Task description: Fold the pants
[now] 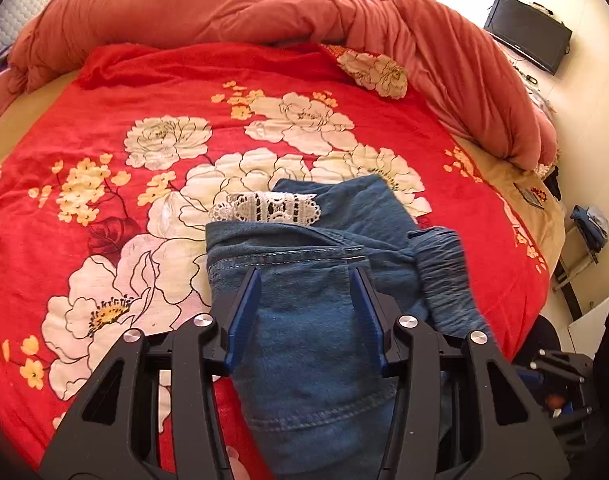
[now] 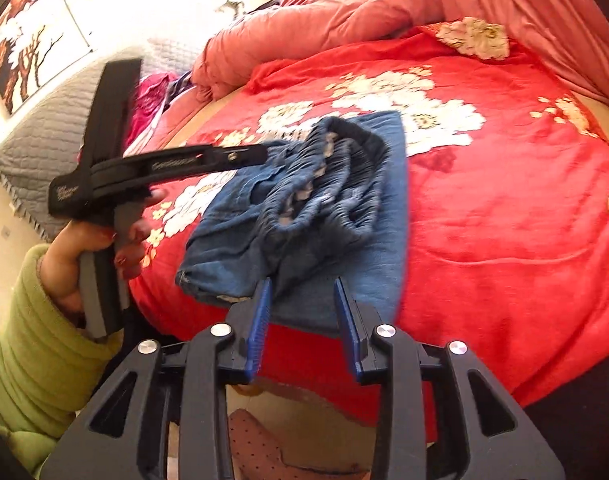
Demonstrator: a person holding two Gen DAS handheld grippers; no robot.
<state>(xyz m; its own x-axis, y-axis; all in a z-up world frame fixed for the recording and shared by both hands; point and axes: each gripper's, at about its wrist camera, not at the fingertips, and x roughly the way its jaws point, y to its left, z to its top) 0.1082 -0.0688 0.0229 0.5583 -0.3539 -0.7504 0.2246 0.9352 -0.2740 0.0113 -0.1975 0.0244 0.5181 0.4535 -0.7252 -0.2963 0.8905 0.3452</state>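
Blue pants (image 1: 304, 320) lie bunched at frame centre on the red bed (image 1: 104, 200); left gripper (image 1: 306, 276) and right gripper (image 2: 302, 284) fingers both spread apart.

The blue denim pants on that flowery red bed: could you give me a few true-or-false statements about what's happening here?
1. The blue denim pants lie on a red floral bedspread. True.
2. The left gripper is clamped shut on the pants. False: its jaws stand open.
3. White lace trim shows at the pants' far edge. True.
4. The right gripper is shut. False: it is open.
5. The pants lie spread out flat. False: they are bunched.
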